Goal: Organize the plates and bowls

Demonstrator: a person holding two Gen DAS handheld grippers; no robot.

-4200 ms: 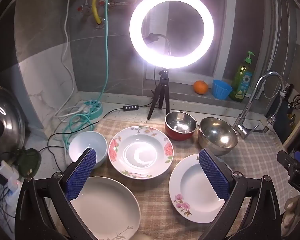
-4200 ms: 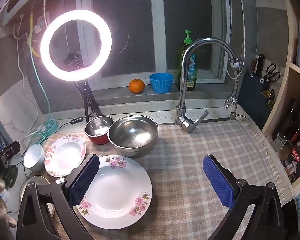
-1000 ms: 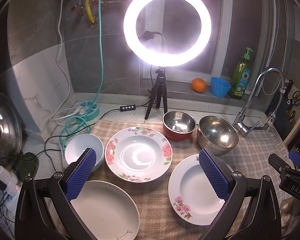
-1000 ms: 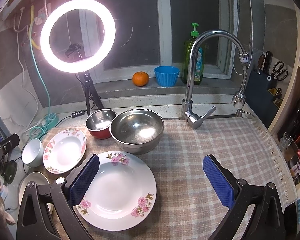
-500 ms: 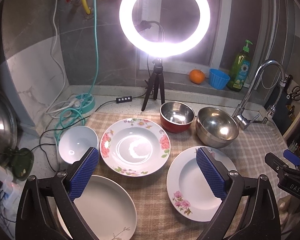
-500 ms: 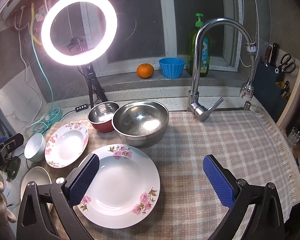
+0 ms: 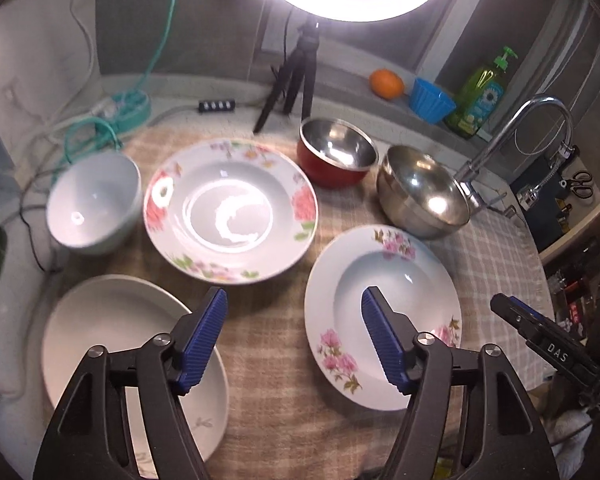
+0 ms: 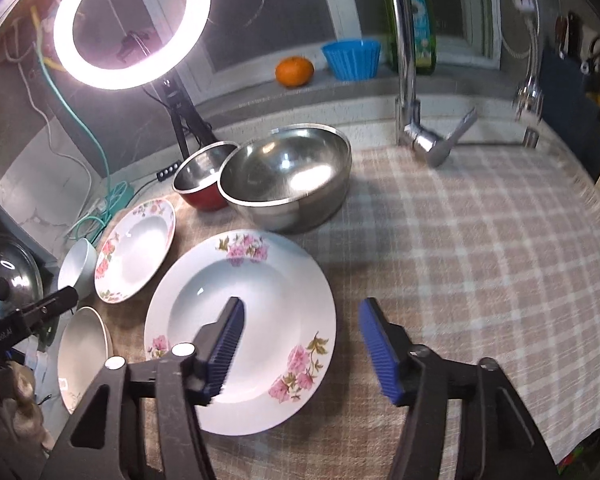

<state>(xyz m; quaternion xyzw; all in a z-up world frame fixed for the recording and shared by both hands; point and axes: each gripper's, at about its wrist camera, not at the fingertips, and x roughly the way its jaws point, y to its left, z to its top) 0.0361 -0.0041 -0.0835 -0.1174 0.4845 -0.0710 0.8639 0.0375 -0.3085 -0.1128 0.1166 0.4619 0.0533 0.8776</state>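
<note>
right gripper (image 8: 300,344) closing, empty, astride the 3 o'clock rim of the white pink-flowered ceramic plate (image 8: 260,292); left gripper (image 7: 292,336) closing, empty.

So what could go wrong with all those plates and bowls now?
The right claw is closing above the pink-flowered plate, nothing between its jaws yet; a thin rim might slip and the plate could chip. The big steel bowl sits just behind that plate, so a nudge could knock it into the red bowl. The left claw is also closing near the plain plate.

Both tongs, left (image 7: 293,335) and right (image 8: 300,348), have dipped closer, jaws closing.
</note>
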